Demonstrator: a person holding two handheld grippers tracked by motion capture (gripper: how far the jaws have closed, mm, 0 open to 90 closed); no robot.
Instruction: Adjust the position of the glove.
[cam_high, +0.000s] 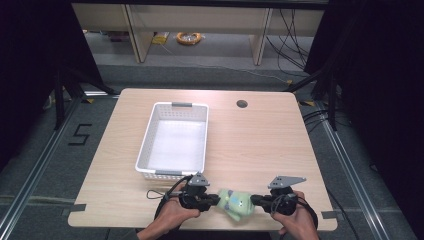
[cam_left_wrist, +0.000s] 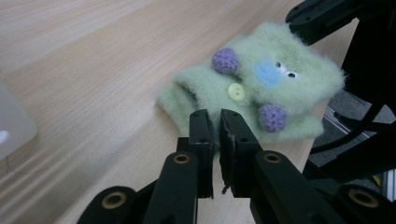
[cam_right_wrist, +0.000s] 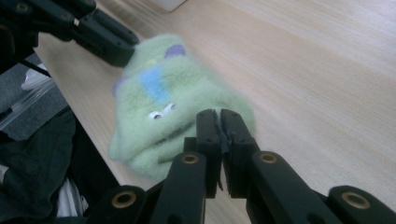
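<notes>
A pale wooden table (cam_high: 260, 145) stands on grey carpet, dark curtains to either side, with an empty white perforated basket (cam_high: 173, 140) toward ten o'clock from where I work. At the near edge, around six o'clock, lies a fuzzy green sock (cam_high: 235, 202) with purple pompoms, a yellow button and a little face stitched on it.

My left gripper (cam_high: 212, 201) comes at it from nine o'clock and my right gripper (cam_high: 256, 201) from three o'clock. Both pairs of jaws are drawn together, with barely a slit between them. In the left gripper view the tips sit at the sock's (cam_left_wrist: 252, 93) near hem; in the right gripper view they press into the fluff at its (cam_right_wrist: 168, 112) other end. I judge each pair has pinched an edge of fabric, though the fuzz hides how much.

The sock's long axis runs nine to three, straight between my tips. Both hands are equally near, so I'd expect to lift together, then carry toward the basket.
</notes>
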